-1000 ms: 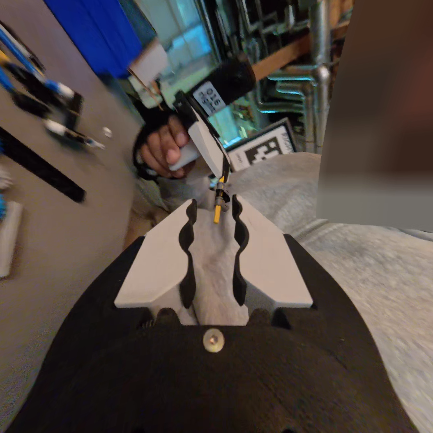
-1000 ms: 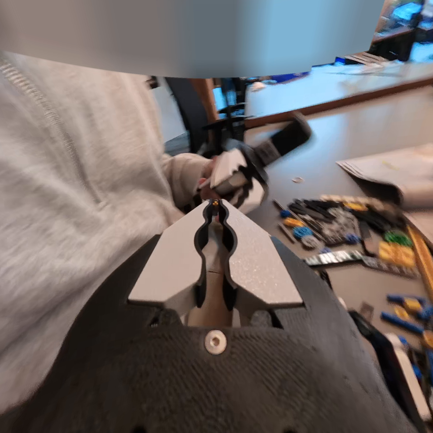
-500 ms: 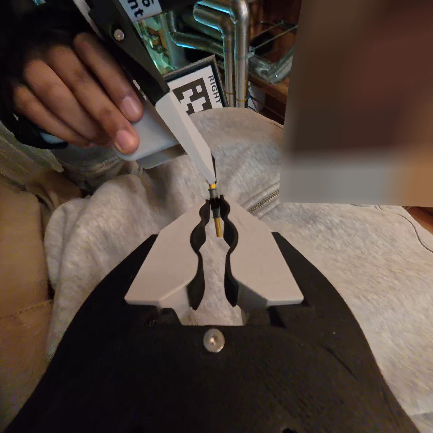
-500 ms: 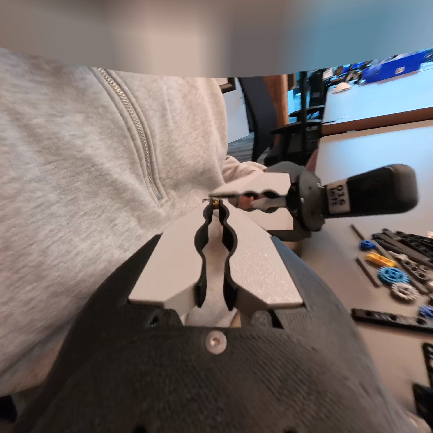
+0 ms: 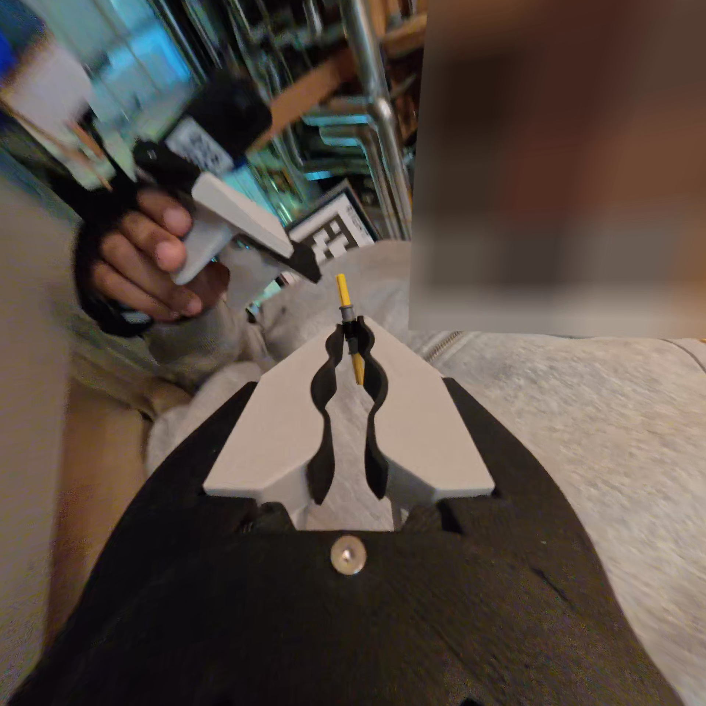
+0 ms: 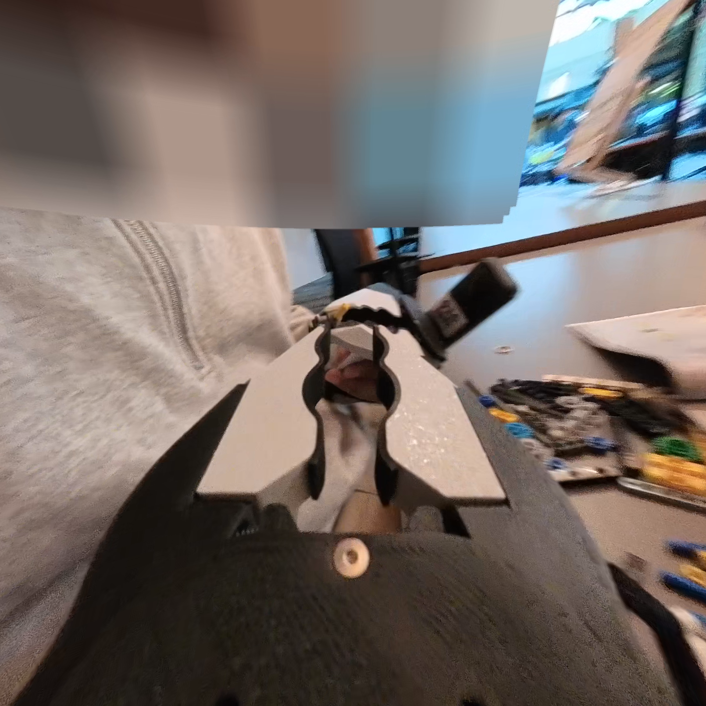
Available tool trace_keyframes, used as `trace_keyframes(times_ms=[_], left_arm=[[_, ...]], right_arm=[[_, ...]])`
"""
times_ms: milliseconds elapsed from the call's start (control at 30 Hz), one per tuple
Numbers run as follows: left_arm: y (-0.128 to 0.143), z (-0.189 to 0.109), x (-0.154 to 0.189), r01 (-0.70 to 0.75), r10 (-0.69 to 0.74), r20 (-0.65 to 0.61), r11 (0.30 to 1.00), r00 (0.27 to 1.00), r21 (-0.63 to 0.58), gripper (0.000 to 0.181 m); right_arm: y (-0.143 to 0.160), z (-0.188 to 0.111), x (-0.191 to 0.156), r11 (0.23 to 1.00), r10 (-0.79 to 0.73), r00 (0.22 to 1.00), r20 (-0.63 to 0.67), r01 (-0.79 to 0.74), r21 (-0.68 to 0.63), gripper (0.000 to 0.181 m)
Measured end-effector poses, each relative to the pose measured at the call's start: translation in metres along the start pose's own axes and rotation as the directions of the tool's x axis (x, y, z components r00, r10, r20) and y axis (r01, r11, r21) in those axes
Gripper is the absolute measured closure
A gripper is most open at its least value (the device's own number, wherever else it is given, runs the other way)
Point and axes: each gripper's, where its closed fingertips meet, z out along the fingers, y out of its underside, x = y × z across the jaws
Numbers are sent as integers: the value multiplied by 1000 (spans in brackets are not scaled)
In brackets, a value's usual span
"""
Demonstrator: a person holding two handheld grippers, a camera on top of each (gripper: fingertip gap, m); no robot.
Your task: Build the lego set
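Left wrist view: the left gripper [image 5: 349, 330] fingers pinch a yellow axle [image 5: 348, 328] with grey and black bushes at their tips; the right gripper [image 5: 305, 263] is just beside, clear of it. Right wrist view alone shows loose Lego parts [image 6: 596, 424] on the tabletop [image 6: 573, 290]; the right gripper [image 6: 349, 336] fingers stand narrowly apart, empty.

Grey zip hoodie [image 5: 554, 420] fills the lower right of the left wrist view. Above its shoulder: framed black-and-white marker card [image 5: 336, 233], metal pipes [image 5: 376, 114] and a wooden beam [image 5: 305, 91] behind. In the right wrist view, right of the hoodie [image 6: 114, 344]: dark chair [image 6: 344, 263], grey tabletop [image 6: 596, 279], possibly a paper sheet [image 6: 649, 340], blurred.
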Motion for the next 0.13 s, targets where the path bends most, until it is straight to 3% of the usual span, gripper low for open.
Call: trace_keyframes(times_ms=[133], left_arm=[[-40, -25, -3, -278, 239, 209, 943, 948, 182, 174]], right_arm=[[-9, -18, 27, 996, -82, 975, -206, 90, 27, 162]])
